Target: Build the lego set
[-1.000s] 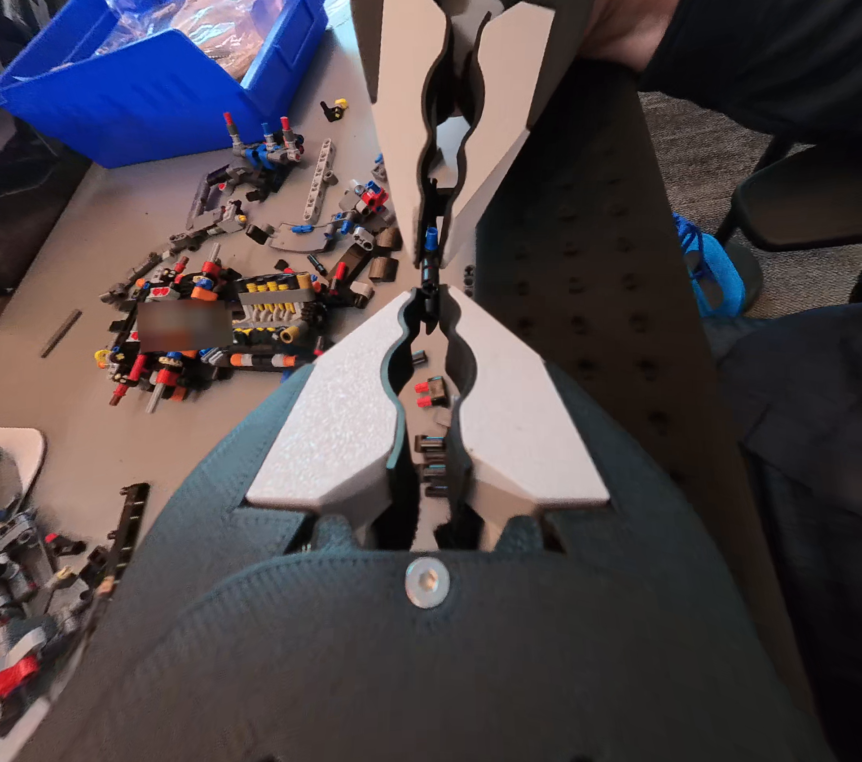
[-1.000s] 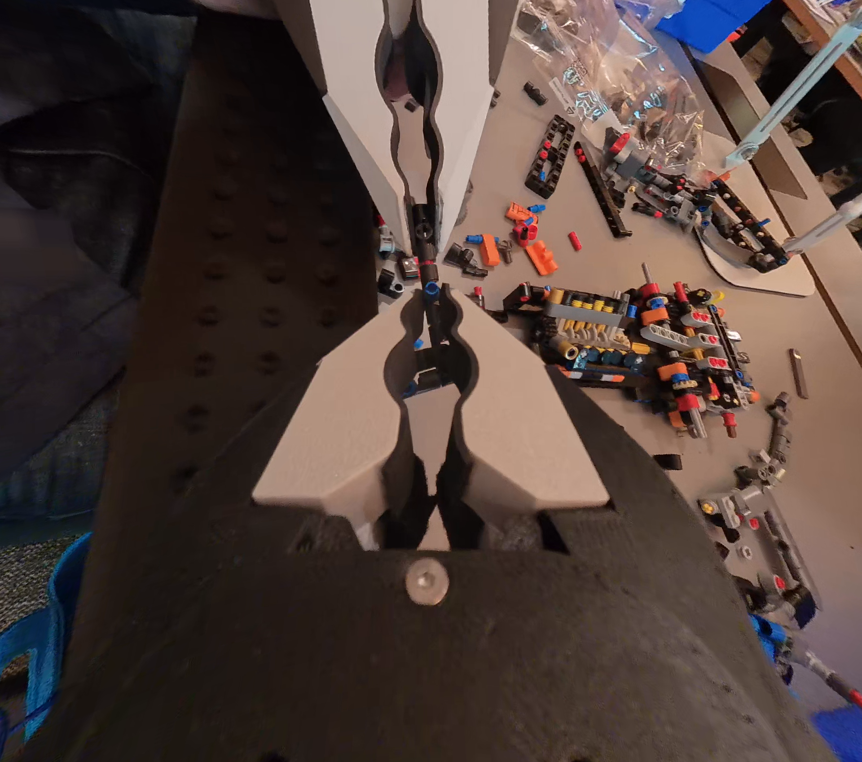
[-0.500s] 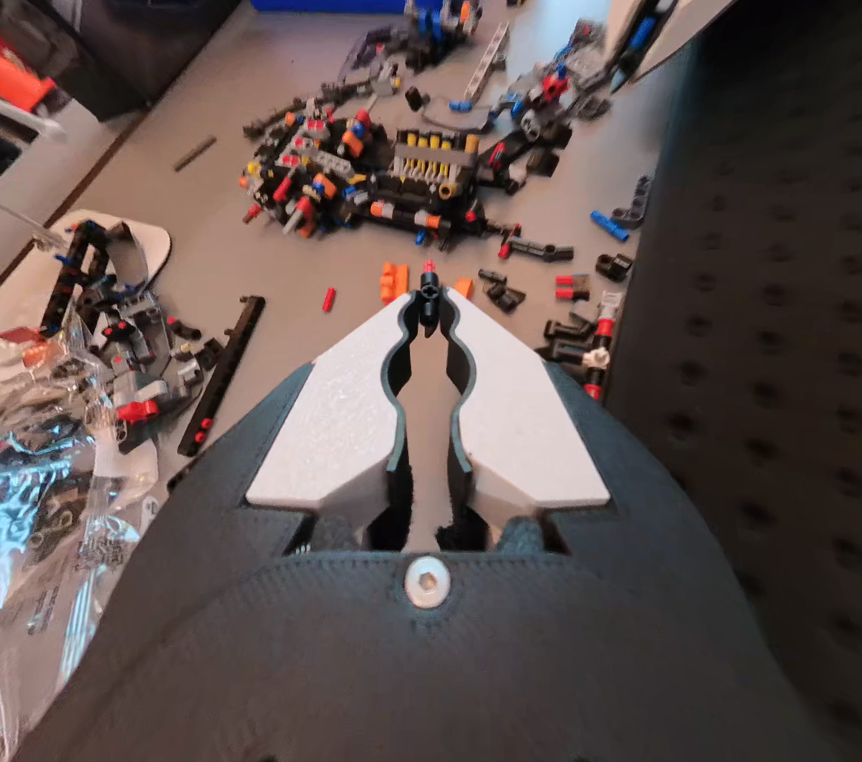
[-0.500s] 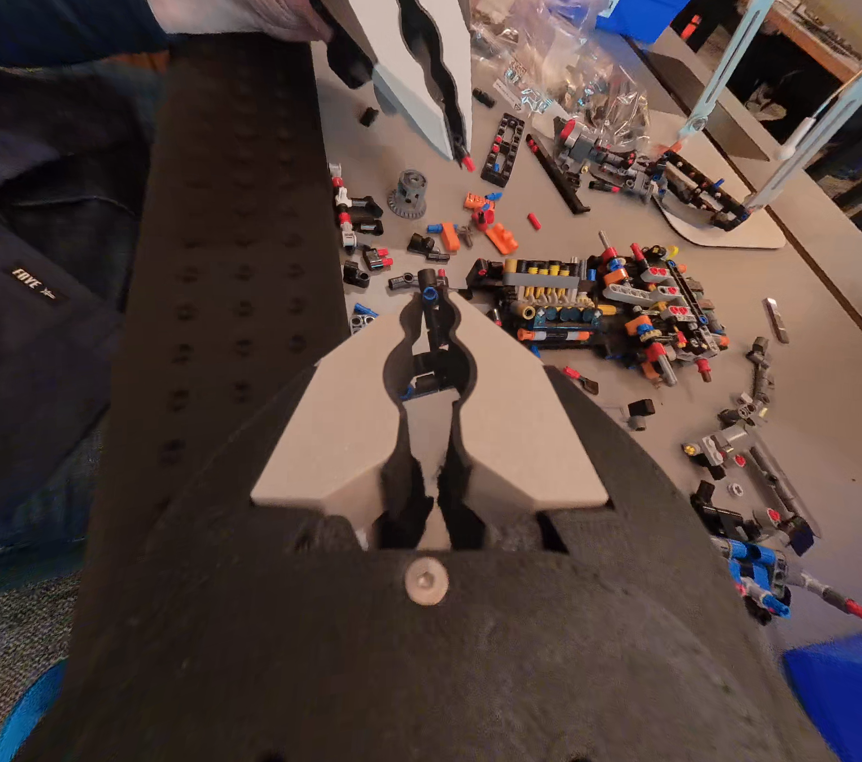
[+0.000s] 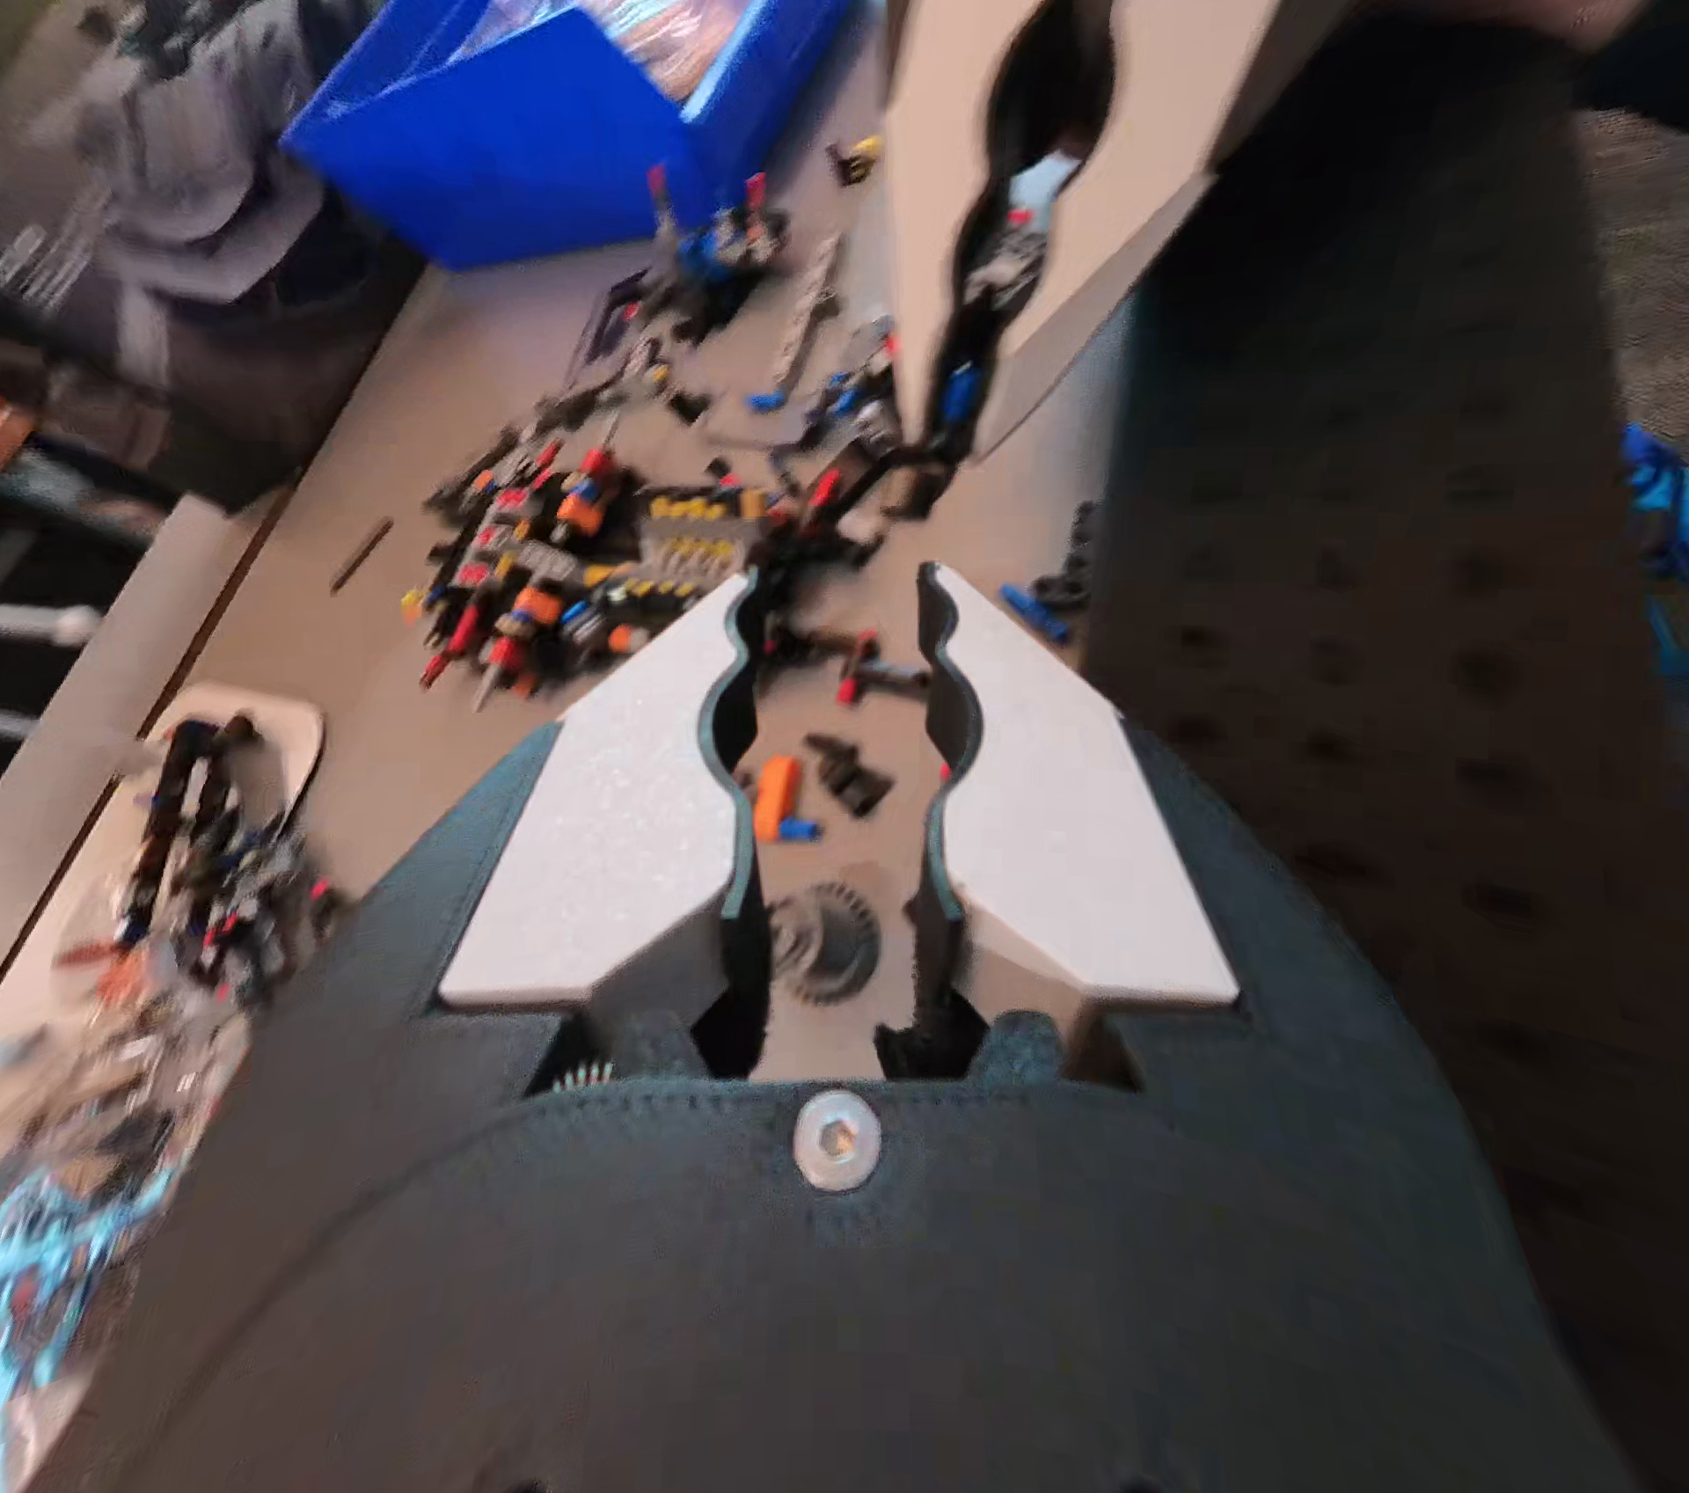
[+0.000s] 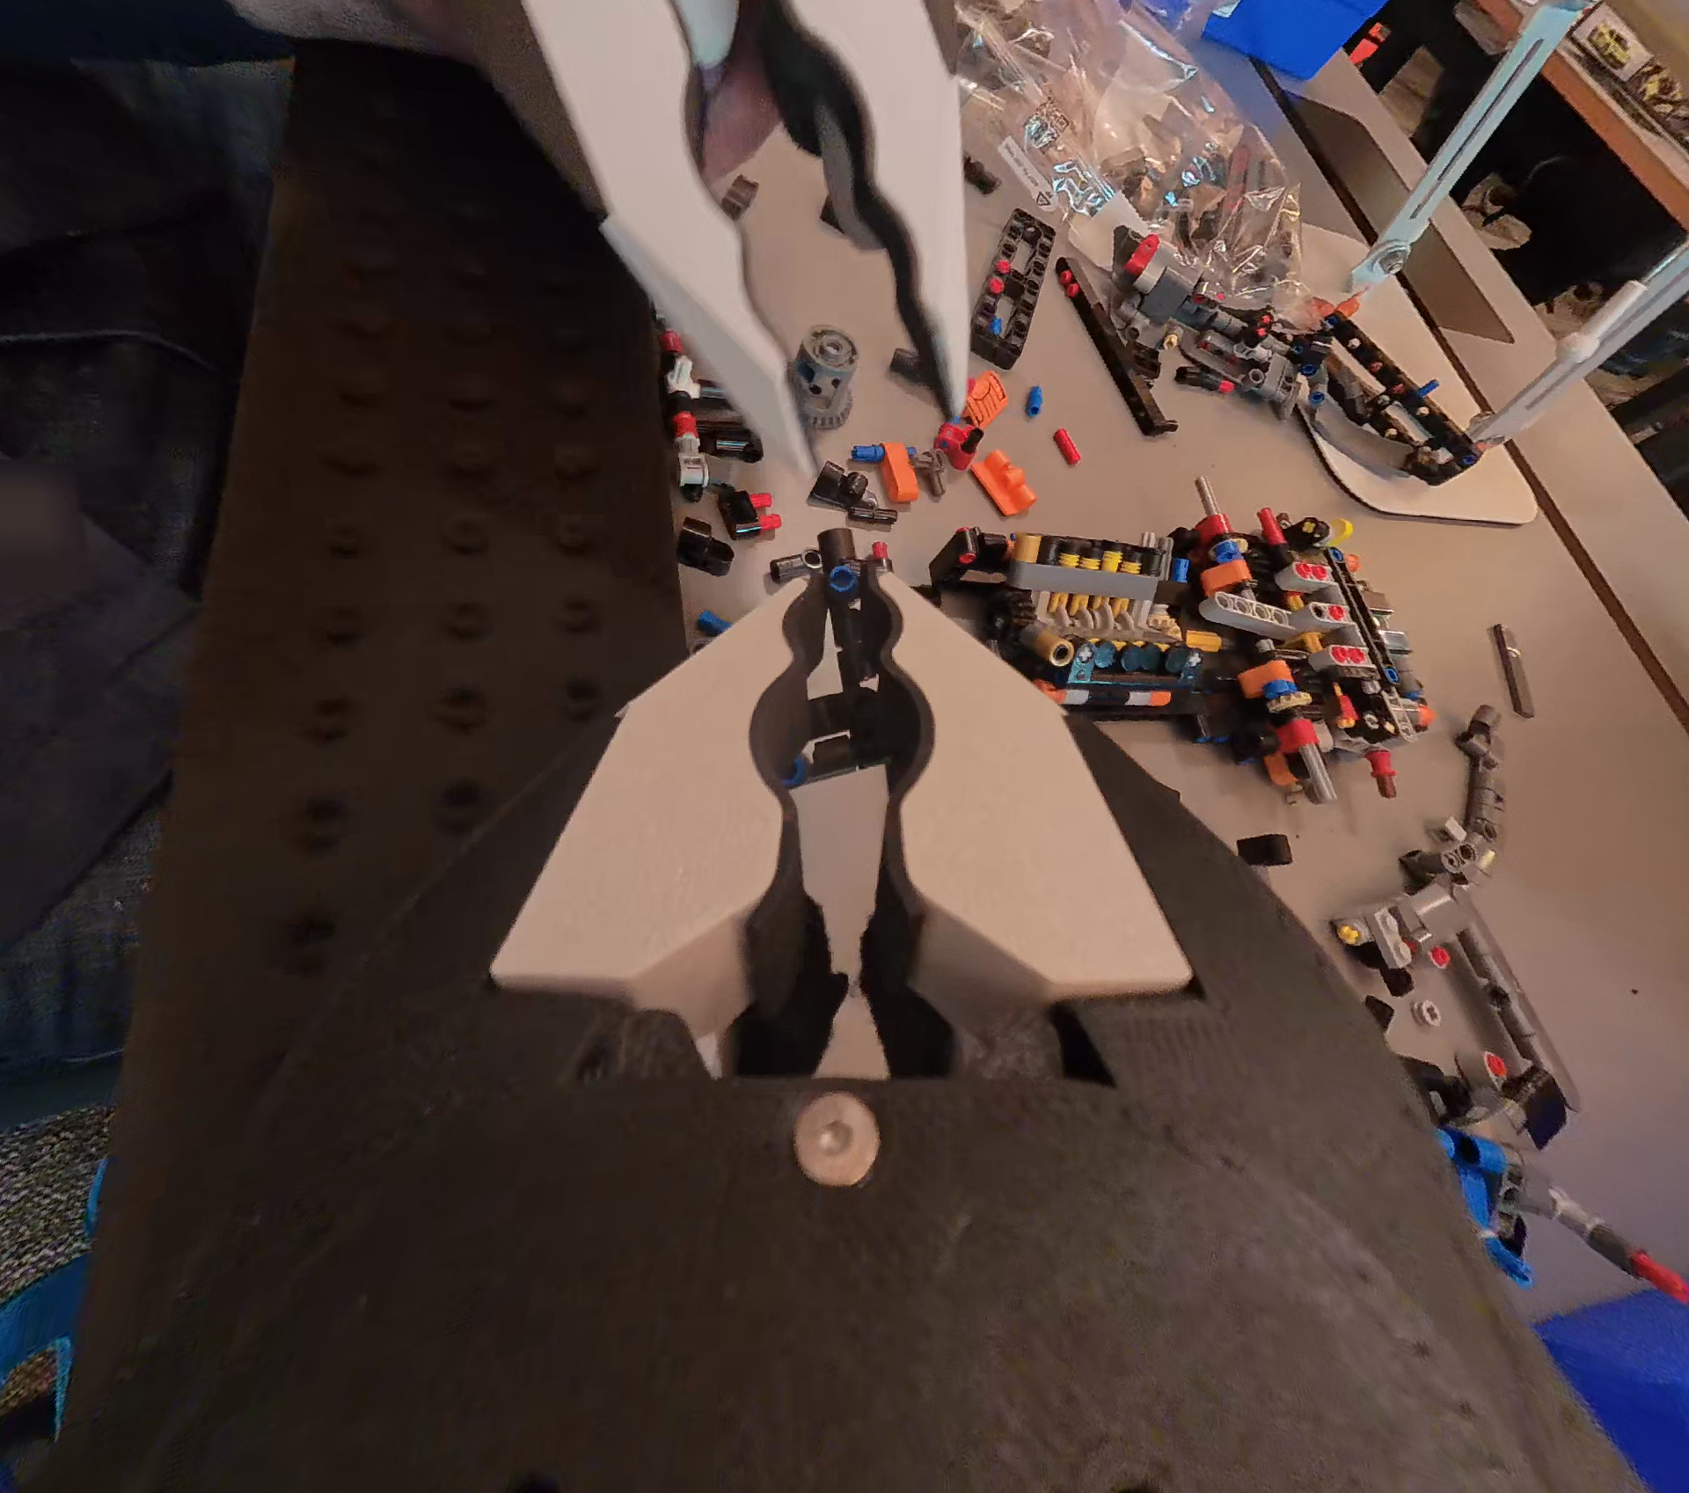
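Holding a small black pin-and-connector piece [image 6: 845, 626] clamped in your right gripper [image 6: 845, 581], left gripper [image 5: 836, 581] spread and empty, you have the chassis [image 6: 1216, 654] part-built on the table [image 6: 1599, 855], with many loose parts left.

Opposed wrist views – shared table [image 6: 1426, 837]
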Action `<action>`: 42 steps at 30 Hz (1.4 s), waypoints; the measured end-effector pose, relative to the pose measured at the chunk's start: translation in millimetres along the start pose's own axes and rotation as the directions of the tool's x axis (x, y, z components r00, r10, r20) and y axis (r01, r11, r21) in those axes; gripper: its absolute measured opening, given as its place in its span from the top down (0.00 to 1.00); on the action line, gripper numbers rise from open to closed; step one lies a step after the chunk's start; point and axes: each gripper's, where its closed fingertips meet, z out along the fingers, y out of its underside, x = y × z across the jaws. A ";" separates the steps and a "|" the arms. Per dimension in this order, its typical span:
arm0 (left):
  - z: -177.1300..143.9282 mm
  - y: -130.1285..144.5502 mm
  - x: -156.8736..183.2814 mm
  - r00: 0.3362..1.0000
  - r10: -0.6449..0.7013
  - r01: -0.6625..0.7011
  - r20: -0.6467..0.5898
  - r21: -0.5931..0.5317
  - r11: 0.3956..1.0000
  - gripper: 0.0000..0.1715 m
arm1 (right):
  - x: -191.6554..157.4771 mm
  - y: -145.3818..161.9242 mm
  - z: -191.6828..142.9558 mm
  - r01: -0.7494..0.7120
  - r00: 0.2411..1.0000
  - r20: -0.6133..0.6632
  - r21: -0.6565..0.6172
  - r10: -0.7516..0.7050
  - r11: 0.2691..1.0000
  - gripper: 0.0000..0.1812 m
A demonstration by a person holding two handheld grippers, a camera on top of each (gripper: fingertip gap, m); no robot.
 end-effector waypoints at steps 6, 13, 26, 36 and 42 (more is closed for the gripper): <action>19.9 -11.1 27.3 0.993 0.107 -0.108 -0.041 -0.023 0.994 0.94 | -5.0 0.0 1.5 0.015 1.000 0.019 -0.003 -0.015 1.000 0.97; 14.9 -14.1 26.1 0.996 0.071 -0.071 -0.055 0.001 0.997 1.00 | -4.2 -5.9 -2.5 0.015 1.000 0.017 0.041 -0.015 0.999 0.96; 9.8 -16.8 27.2 0.995 0.069 -0.068 -0.065 0.031 0.997 1.00 | 1.3 11.6 5.6 0.017 1.000 -0.016 -0.066 -0.018 0.998 0.94; 12.2 -15.9 23.9 0.996 0.077 -0.077 -0.036 0.021 0.997 0.96 | 0.1 18.3 10.5 0.091 0.994 -0.043 -0.147 -0.098 0.985 0.97; 19.5 -13.7 27.5 0.994 0.106 -0.107 -0.033 -0.012 0.994 0.96 | -1.2 18.4 16.2 0.145 0.986 -0.058 -0.182 -0.157 0.973 0.97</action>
